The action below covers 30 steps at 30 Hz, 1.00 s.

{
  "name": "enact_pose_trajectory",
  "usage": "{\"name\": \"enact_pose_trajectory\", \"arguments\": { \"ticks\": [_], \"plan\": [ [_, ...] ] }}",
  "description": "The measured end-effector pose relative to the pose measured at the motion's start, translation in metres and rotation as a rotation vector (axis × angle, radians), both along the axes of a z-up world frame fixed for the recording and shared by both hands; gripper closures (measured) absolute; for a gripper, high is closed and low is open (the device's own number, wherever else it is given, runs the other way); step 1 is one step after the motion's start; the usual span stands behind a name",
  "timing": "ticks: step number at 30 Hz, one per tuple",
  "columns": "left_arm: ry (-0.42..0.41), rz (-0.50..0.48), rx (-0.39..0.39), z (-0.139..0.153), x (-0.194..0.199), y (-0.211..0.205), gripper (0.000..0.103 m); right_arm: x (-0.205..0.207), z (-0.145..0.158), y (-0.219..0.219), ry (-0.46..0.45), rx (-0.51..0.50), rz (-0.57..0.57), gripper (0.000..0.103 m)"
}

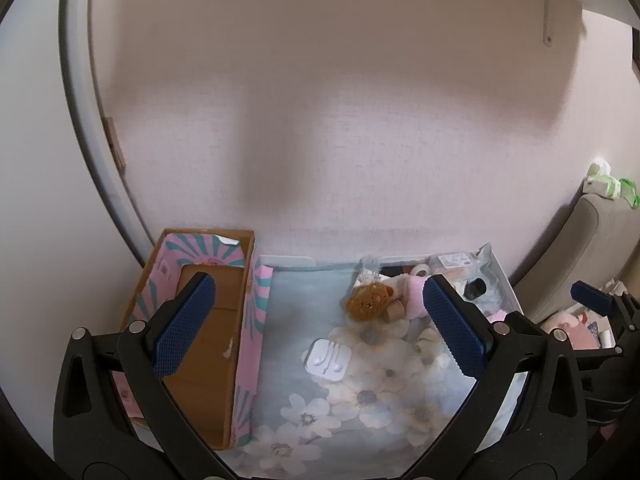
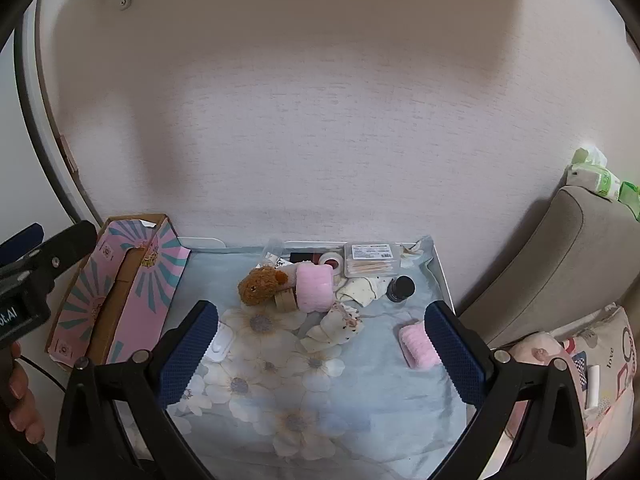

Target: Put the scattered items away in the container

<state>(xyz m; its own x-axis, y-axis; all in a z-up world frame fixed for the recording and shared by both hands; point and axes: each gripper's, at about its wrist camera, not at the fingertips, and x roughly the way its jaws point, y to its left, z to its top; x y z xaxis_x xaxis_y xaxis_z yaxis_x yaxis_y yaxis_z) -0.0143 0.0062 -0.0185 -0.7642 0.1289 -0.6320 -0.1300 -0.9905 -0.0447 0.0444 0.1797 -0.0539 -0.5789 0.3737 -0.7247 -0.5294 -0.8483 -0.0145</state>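
Both the left gripper (image 1: 318, 322) and right gripper (image 2: 322, 350) hovered with fingers wide, holding nothing. The pink-and-teal sunburst cardboard box (image 2: 120, 292) lay open at the floral cloth's (image 2: 320, 412) left edge; a brown plush toy (image 2: 260, 285) and pink roll (image 2: 315, 287) sat mid-cloth.

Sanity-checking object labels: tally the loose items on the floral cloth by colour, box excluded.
Pink: 2, big fluffy roll, small fluffy roll
Brown: 1, plush toy
White: 2, earphone case, tape roll
Cream: 2, spotted socks
Black: 1, bottle
Clear: 1, cotton swab box
Total: 9 clearly visible
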Motion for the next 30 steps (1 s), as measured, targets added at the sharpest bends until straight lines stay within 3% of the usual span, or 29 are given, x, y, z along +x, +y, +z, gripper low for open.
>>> {"name": "enact_pose_trajectory", "arguments": {
  "ticks": [5, 30],
  "plan": [
    [-0.003, -0.024, 0.031, 0.001, 0.001, -0.004, 0.0, 0.0, 0.0, 0.0, 0.008, -0.006, 0.0, 0.0],
    [-0.037, -0.03, -0.048, -0.014, -0.005, 0.01, 0.0, 0.006, -0.002, 0.006, 0.024, -0.014, -0.003, 0.0]
  ]
}}
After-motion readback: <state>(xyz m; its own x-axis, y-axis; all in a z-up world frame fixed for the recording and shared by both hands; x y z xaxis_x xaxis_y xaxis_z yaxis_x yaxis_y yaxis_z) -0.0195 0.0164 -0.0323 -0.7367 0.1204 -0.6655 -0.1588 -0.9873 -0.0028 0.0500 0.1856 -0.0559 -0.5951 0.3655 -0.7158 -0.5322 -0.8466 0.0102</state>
